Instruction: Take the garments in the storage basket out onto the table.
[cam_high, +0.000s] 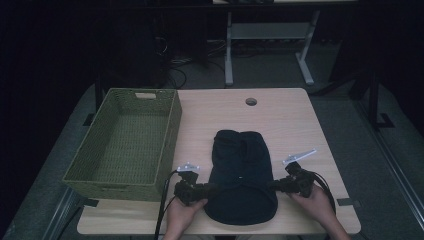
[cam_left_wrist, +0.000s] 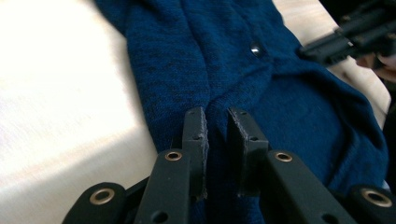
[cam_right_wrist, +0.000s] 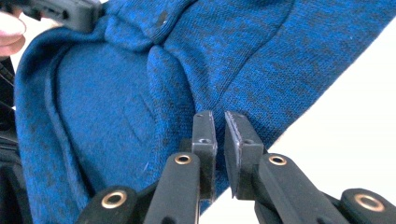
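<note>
On the table's near edge, each hand-held gripper, left (cam_high: 209, 190) and right (cam_high: 274, 185), pinches the blue garment (cam_high: 241, 175).

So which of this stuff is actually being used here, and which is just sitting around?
In use:
- blue knitted garment, pinched at each side
- left gripper, jaws closed on its fabric
- right gripper, jaws closed on its edge

Just lying about:
- green woven basket, untouched for now
- wooden table, merely underneath
</note>
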